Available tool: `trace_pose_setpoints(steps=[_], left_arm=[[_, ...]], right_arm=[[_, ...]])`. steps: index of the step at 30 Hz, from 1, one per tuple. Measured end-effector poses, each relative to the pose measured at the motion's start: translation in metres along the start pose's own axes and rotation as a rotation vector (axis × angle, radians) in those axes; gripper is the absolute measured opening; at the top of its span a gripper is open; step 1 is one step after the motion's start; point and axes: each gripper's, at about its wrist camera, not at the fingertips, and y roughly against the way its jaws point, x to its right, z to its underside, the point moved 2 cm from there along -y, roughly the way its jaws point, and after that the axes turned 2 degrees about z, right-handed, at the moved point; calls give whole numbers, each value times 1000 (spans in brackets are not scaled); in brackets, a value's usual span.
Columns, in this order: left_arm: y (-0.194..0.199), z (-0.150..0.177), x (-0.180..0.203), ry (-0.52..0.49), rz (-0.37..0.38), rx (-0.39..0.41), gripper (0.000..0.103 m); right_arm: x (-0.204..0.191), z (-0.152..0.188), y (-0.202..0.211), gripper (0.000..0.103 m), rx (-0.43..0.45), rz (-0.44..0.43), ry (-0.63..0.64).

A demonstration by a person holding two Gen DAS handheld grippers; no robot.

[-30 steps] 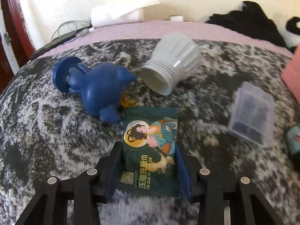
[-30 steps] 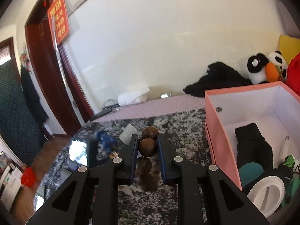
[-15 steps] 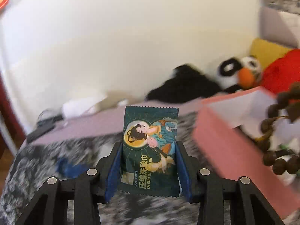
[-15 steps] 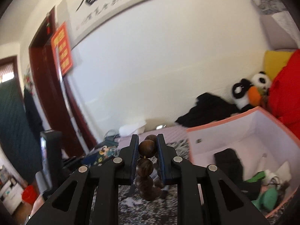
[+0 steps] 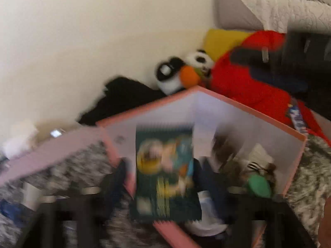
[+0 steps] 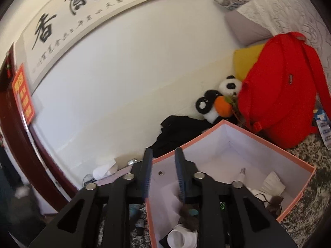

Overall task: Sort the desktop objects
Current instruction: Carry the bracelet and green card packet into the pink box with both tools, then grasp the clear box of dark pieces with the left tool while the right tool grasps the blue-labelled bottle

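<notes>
Left jaws blurred behind packet [image 5: 165, 173]; right jaws parted over box [image 6: 298, 161].

pink box [image 6: 293, 158] on mottled grey blanket [image 6: 310, 212].

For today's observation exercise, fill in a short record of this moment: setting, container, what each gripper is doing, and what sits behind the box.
Setting: mottled grey-and-white cover by a cream wall
Container: pink box, open, white inside, already holding several items
Left gripper: blurred; green packet between its fingers, over the box's near edge
Right gripper: fingers apart, nothing between them, above the box
Beads: dark blurred bead string just below the right gripper, inside the box
Behind box: panda plush, red backpack, black cloth
</notes>
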Motion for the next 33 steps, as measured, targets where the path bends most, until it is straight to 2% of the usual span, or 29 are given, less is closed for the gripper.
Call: trace_pose_setpoints(steps=[1,2,3,6,14,20,25,33], left_arm=[[-1,0,2,8,14,-9,103],[-2,-1,4,14,27,-16,103],[-2,-2,5,25,42,-19,103],[3,-4,6,47,58,-4,103],[13,0,-22,75,-36,1,103],[22,6,-53,119,-117,13,103],[37,7,-69,102,-257,60,103],[41,13,-84,83,-318,63,103]], right_arm=[[2,-2,3,61,18,7,-6],[4,-3,7,82,35,15,-12],[6,-5,11,91,54,21,-18],[10,-11,21,91,89,21,-38],[1,-16,30,91,86,-35,-47],[-28,-6,26,91,69,-71,33],[-53,4,24,91,60,-88,117],[-82,21,19,91,34,-118,213]])
